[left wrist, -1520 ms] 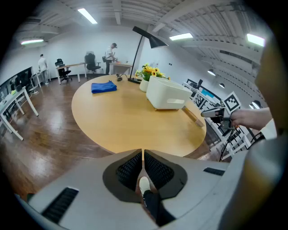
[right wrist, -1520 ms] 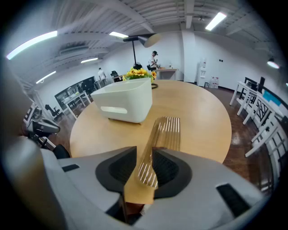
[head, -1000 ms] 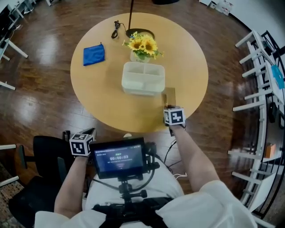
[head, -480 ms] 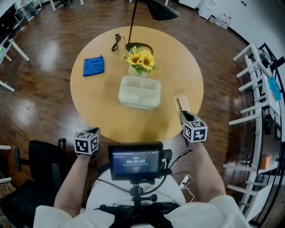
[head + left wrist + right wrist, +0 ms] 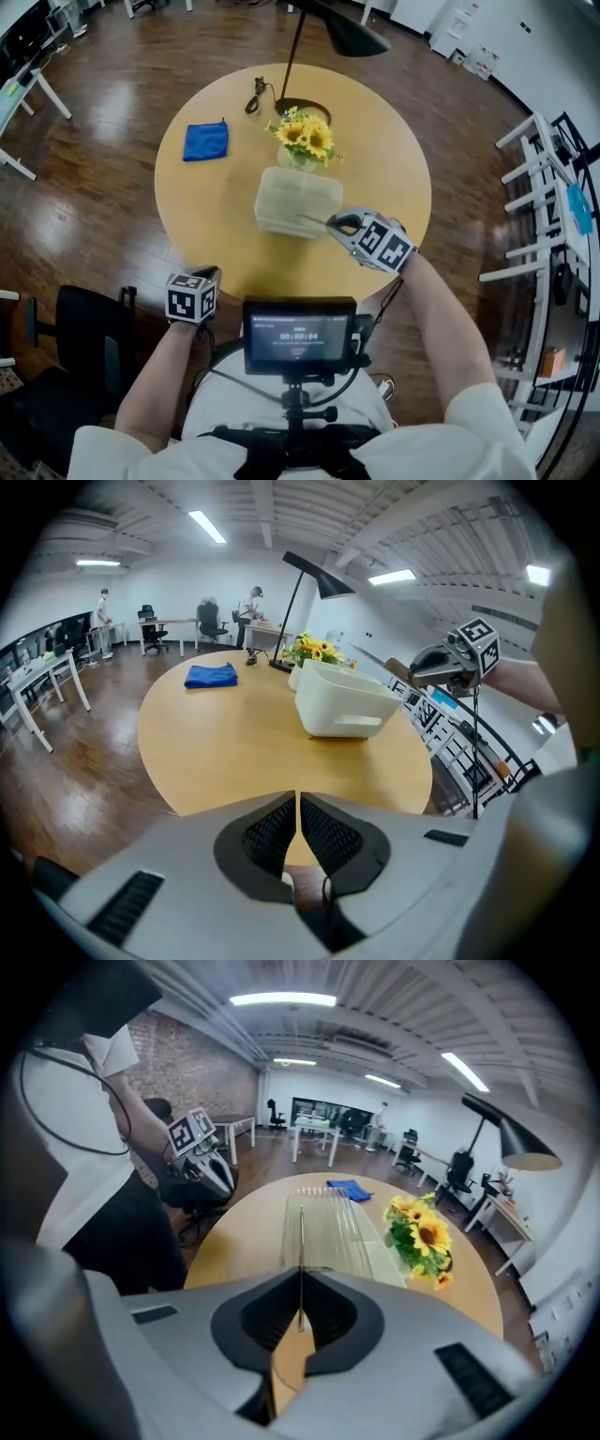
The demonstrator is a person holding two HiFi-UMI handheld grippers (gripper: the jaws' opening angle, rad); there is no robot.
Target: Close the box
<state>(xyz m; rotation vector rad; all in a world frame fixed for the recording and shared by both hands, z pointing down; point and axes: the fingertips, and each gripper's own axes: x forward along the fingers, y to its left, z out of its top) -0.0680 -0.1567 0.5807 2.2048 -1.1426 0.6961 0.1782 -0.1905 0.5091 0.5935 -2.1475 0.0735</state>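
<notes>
A white compartment box (image 5: 281,217) stands mid-table; the left gripper view shows its side (image 5: 342,705). My right gripper (image 5: 332,223) is shut on the near edge of a clear ribbed lid (image 5: 323,1227), pinched thin between the jaws (image 5: 301,1297). The lid (image 5: 298,195) reaches out from the gripper over the box's top. Whether it rests on the box I cannot tell. My left gripper (image 5: 210,274) hangs off the table's near edge, shut with nothing in it (image 5: 298,822).
A vase of sunflowers (image 5: 307,139) stands just behind the box. A black lamp (image 5: 342,33) rises from a base (image 5: 302,111) at the back, with a cable (image 5: 255,94) beside it. A blue cloth (image 5: 205,141) lies at the back left of the round table (image 5: 216,225).
My right gripper shut on the lid lying at the table's right, lifted it and carried it left over the box. The left gripper barely moved.
</notes>
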